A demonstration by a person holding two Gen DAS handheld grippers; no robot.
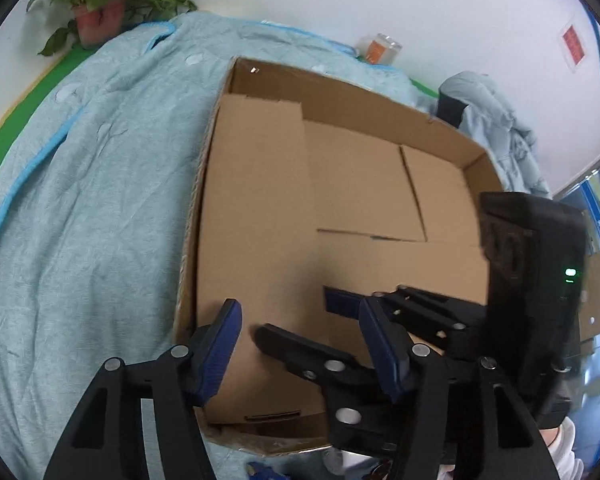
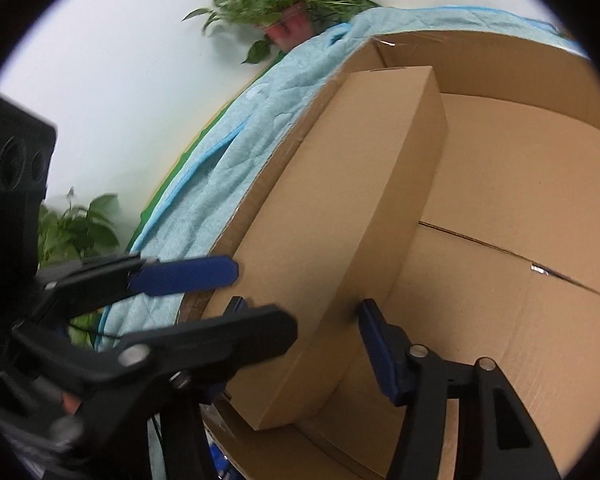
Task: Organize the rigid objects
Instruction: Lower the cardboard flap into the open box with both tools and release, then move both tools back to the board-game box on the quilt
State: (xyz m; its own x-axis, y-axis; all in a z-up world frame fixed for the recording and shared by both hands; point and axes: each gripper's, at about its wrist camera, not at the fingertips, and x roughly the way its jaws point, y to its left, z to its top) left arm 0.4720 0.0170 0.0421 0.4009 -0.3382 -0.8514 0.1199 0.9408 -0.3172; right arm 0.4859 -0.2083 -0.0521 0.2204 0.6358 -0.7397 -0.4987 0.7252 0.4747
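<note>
A large open cardboard tray lies on a light blue quilt. A long flat cardboard box lies inside it along the left wall, beside several other flat boxes. My left gripper is open just above the near end of that long box. My right gripper has its blue pads on both sides of the long box at its near end, gripping it. The right gripper also shows in the left wrist view, crossing in from the right. The left gripper's fingers show at the left of the right wrist view.
A potted plant stands at the far left by the white wall. A clear jar with an orange label stands behind the tray. A chair draped in blue cloth is at the far right. Another plant is at the left.
</note>
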